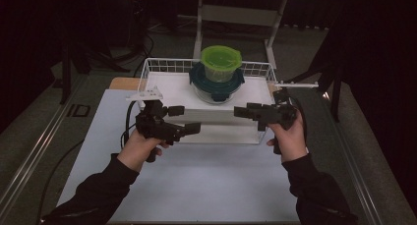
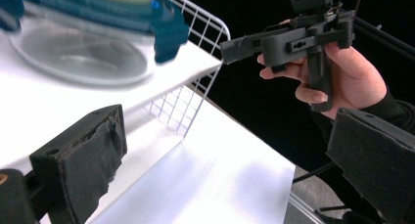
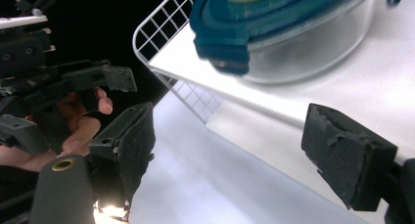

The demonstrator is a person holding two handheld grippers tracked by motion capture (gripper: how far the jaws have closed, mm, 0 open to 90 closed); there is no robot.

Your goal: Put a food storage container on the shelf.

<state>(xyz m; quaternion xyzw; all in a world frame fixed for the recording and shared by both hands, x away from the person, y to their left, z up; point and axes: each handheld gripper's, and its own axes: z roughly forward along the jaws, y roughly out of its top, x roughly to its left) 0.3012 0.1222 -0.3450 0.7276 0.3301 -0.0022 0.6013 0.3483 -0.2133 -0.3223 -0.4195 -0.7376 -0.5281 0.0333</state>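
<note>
A clear glass container with a dark teal clip lid (image 1: 216, 83) stands in a white wire basket (image 1: 162, 65) at the far middle of the table. A smaller container with a green lid (image 1: 221, 59) is stacked on it. My left gripper (image 1: 184, 119) is held in front of the basket's left part, jaws apart and empty, pointing right. My right gripper (image 1: 244, 112) faces it from the right, also open and empty. The left gripper view has the glass container (image 2: 78, 53) beyond my own open gripper (image 2: 230, 160), with the right gripper (image 2: 288, 38) farther off. In the right gripper view the teal lid (image 3: 254, 23) lies beyond the open gripper (image 3: 235, 150).
A white mat (image 1: 196, 185) covers the table in front of the basket. A white board (image 1: 167, 90) lines the basket's floor. A metal frame stand (image 1: 236, 14) stands on the dark floor behind the table. Cables trail off the table's left side.
</note>
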